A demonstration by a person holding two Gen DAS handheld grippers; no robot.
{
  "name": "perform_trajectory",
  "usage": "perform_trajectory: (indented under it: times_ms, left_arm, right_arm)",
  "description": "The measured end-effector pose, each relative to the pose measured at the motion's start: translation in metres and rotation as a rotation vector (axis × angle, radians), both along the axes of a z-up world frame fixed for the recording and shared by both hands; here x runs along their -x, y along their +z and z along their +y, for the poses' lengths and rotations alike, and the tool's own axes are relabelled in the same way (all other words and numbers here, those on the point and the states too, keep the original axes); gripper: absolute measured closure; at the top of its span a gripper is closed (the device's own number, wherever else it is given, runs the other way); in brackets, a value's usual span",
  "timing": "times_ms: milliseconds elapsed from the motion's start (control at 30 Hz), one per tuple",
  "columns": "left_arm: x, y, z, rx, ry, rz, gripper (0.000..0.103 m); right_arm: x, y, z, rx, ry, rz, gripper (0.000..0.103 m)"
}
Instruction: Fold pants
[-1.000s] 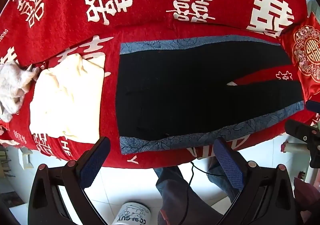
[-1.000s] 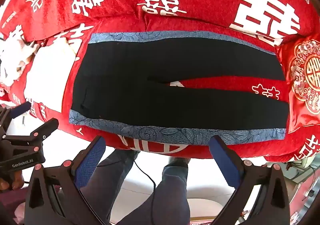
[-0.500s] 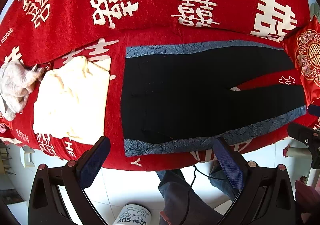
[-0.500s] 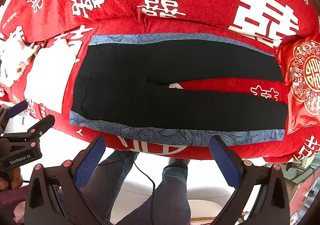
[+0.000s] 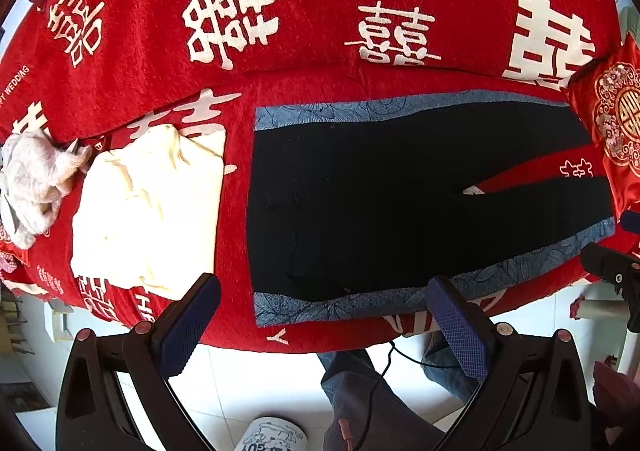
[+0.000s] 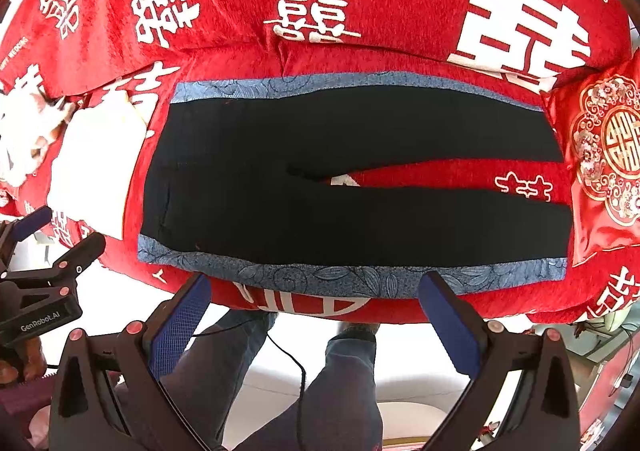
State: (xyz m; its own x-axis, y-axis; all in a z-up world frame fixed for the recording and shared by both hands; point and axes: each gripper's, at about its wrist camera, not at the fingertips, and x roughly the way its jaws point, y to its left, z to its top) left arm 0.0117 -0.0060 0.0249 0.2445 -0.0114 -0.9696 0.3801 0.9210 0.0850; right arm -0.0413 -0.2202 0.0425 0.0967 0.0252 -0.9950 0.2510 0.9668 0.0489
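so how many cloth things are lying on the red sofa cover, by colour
black: 1, the pants with blue patterned side stripes
cream: 1, a folded garment
whitish: 1, a crumpled cloth
red and gold: 1, a cushion
total: 4

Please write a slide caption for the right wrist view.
Open right gripper hovers before flat black pants with blue patterned side stripes.
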Motion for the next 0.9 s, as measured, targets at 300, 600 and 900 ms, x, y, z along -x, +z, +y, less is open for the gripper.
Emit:
perform_trajectory:
  times_ms: [300, 600, 900]
  left_arm:
    - [-0.0001, 0.0017, -0.0030, -0.003, -0.001, -0.011, 0.000]
    - [-0.0051, 0.0055, -0.0027, 0.000, 0.010, -0.028, 0.000]
    - [-0.0075, 0.0070, -0.0032, 0.005, 0.019, -0.038, 0.000]
  right_arm:
    - [-0.0003, 0.0007, -0.0045, 0.002, -0.010, -0.003, 0.000]
    - [-0.0051, 0.0033, -0.0050, 0.008, -0.002, -0.012, 0.000]
    - [-0.0093, 0.0044, -0.0055, 0.017, 0.011, -0.015, 0.000]
